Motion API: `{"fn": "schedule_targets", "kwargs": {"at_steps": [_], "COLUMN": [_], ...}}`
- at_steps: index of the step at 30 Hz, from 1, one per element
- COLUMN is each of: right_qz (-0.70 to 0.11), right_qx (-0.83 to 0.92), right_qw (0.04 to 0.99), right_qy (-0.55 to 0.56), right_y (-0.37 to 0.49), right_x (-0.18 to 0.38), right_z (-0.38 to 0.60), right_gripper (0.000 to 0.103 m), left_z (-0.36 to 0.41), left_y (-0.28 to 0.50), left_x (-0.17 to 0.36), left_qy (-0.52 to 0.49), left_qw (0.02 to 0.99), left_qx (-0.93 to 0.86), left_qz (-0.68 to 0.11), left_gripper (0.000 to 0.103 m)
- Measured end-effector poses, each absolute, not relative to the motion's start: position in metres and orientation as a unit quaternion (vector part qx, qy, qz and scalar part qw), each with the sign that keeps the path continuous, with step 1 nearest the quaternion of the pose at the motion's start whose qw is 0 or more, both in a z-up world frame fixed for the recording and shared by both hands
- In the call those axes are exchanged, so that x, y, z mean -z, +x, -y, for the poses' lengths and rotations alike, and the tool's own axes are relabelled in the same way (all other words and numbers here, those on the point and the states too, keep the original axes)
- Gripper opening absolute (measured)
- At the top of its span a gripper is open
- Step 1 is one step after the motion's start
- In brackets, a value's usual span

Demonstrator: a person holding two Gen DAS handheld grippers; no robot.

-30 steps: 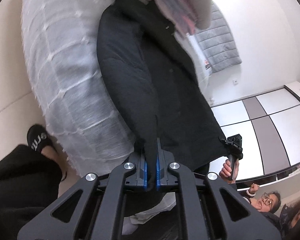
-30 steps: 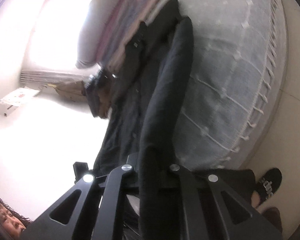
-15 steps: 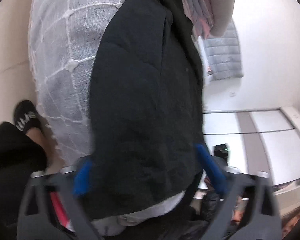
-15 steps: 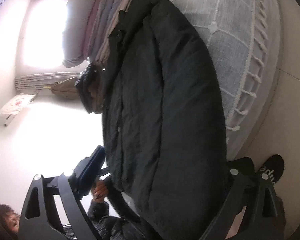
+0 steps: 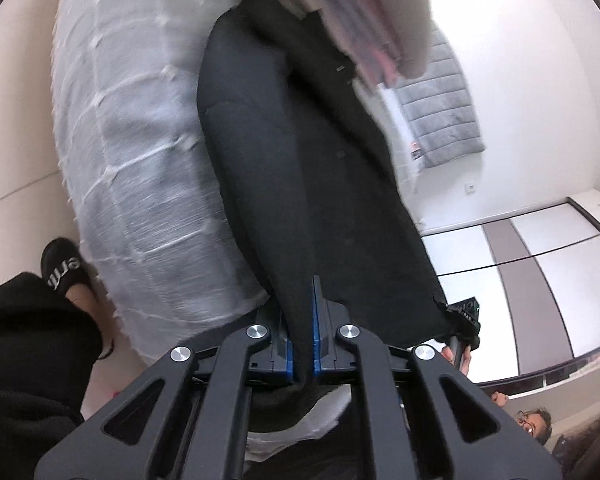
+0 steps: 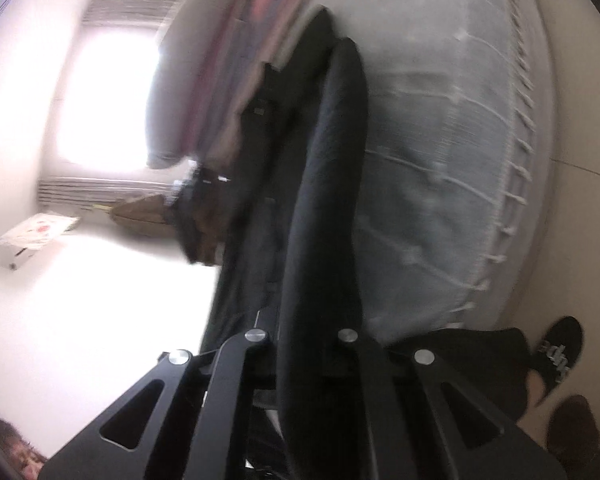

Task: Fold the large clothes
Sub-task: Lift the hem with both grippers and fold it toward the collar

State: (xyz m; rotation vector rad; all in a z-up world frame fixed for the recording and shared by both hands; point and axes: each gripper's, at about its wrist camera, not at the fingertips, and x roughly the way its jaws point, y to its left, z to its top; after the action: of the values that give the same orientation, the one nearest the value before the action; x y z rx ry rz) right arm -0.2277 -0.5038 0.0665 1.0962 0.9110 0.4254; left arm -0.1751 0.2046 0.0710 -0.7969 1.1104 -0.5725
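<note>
Both sets of tongs, spread wide around the coat half a second back, are now pinching it again: my left gripper point(image 5: 303, 334) is pressing its blue pads point(image 5: 317, 332) together on a fold of the black coat point(image 5: 300, 152), and my right gripper point(image 6: 303, 354) is clamping a thick rolled edge of the same coat point(image 6: 324, 208), though its pads are hidden under the cloth. I am reading this as a re-grip at the near hem, partway into a lengthwise fold; the coat is lying stretched along the bed, over the white bedspread point(image 5: 132, 160), its far end reaching a blurred pile of pink and grey clothes point(image 5: 364, 20). Next move, as I judge it, is calling for both hands lifting together and carrying the hem toward the collar, keeping the edge taut so the bulk is not sagging. Coat is looking matte, padded, heavy, with small buttons down the front. Bedspread is looking thin and woven, gridded with raised threads and tufts, fringed along its edge.
</note>
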Motion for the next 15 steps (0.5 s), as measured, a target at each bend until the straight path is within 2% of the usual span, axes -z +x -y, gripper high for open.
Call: {"fn": "schedule_targets", "kwargs": {"at_steps": [7, 15], "right_qz": [-0.347, -0.236], "right_qx": [-0.234, -0.29], "right_qw": [0.736, 0.74], "right_qy": [0.532, 0.559], "right_y": [-0.274, -0.327], "right_x": [-0.095, -0.138], "right_z": [0.507, 0.506], "right_gripper": [0.007, 0.007], "left_z": [-0.213, -0.225], "left_y": [-0.215, -0.271], "left_x": [-0.141, -0.187], "left_qy": [-0.35, -0.374], "left_qw": [0.764, 0.769], "left_qx": [0.302, 0.333], "left_qz": [-0.451, -0.398], "left_gripper": [0.004, 0.003]}}
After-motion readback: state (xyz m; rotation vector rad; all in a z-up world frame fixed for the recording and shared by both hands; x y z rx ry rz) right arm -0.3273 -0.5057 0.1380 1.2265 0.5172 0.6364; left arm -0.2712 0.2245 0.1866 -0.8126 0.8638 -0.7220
